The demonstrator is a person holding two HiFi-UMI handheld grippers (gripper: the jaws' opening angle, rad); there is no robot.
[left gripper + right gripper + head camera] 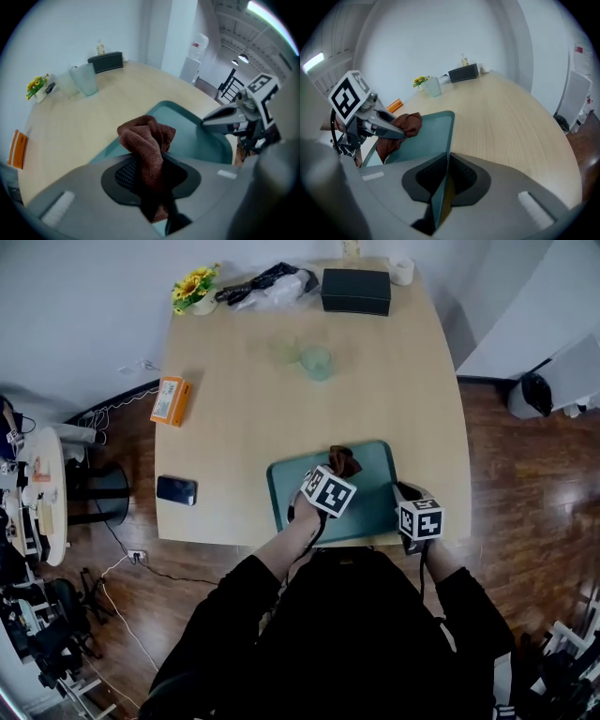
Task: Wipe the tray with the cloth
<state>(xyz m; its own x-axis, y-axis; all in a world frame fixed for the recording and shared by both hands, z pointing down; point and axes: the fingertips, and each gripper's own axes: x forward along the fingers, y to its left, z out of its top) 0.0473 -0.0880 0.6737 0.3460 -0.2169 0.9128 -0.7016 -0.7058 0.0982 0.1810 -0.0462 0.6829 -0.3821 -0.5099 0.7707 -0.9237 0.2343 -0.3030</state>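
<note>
A teal tray (370, 498) lies at the near edge of the wooden table. My left gripper (339, 468) is shut on a bunched brown cloth (344, 461), held over the middle of the tray; the cloth (147, 145) sticks up between the jaws. The tray (197, 136) shows behind it. My right gripper (401, 493) is shut on the tray's right rim (446, 154), which runs edge-on between its jaws. From the right gripper view the left gripper (401, 132) and the cloth (405, 125) are over the tray's left part.
A black phone (176, 490) lies left of the tray, an orange box (171, 400) at the table's left edge. Two clear cups (317, 362) stand mid-table. Flowers (193, 287), a black bag (267, 282), a black box (355, 291) and a white roll (402, 271) line the far edge.
</note>
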